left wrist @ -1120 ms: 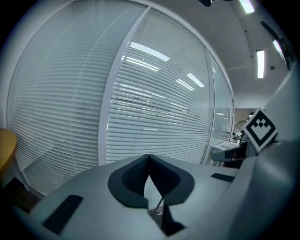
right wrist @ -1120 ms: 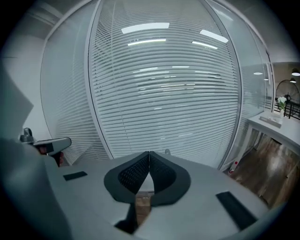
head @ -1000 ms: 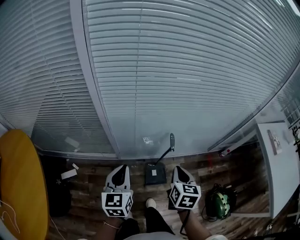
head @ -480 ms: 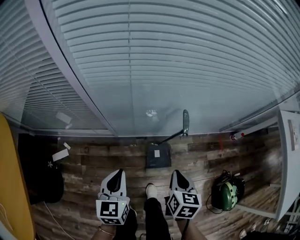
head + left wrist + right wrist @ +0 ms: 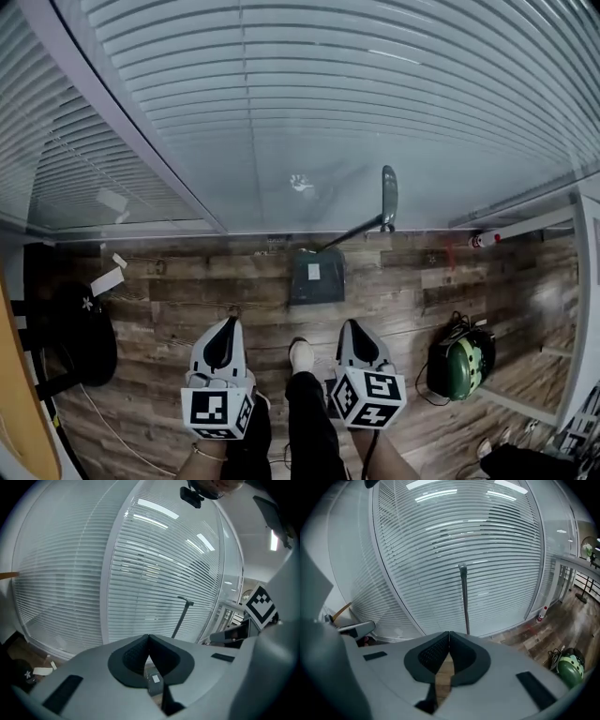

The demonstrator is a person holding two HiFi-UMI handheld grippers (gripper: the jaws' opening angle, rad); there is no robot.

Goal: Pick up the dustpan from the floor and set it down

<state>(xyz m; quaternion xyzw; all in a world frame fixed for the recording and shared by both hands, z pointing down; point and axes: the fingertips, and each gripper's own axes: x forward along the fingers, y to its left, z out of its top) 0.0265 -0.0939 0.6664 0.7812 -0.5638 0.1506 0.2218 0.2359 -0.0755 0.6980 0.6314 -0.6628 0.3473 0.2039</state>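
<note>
A dark grey dustpan [image 5: 316,277] lies on the wooden floor against the glass wall, and its long handle [image 5: 387,195] leans up the blinds. The handle [image 5: 464,599] stands upright ahead in the right gripper view, and the handle [image 5: 182,616] also shows in the left gripper view. Part of the pan [image 5: 154,682] is visible below the left jaws. My left gripper [image 5: 228,321] and right gripper [image 5: 349,323] hang side by side, short of the pan and apart from it. Both are shut, tips together, with nothing between them.
A green helmet-like object [image 5: 459,364] with cables lies on the floor at the right. A black object [image 5: 84,342] sits at the left near a yellow tabletop edge [image 5: 19,412]. The person's legs and a white shoe [image 5: 301,355] are between the grippers. A small red-capped bottle [image 5: 483,238] stands by the wall.
Both grippers have come down toward the floor, and the view has tilted down. The dustpan and floor now show larger and higher in the head view. The jaws stayed shut.
</note>
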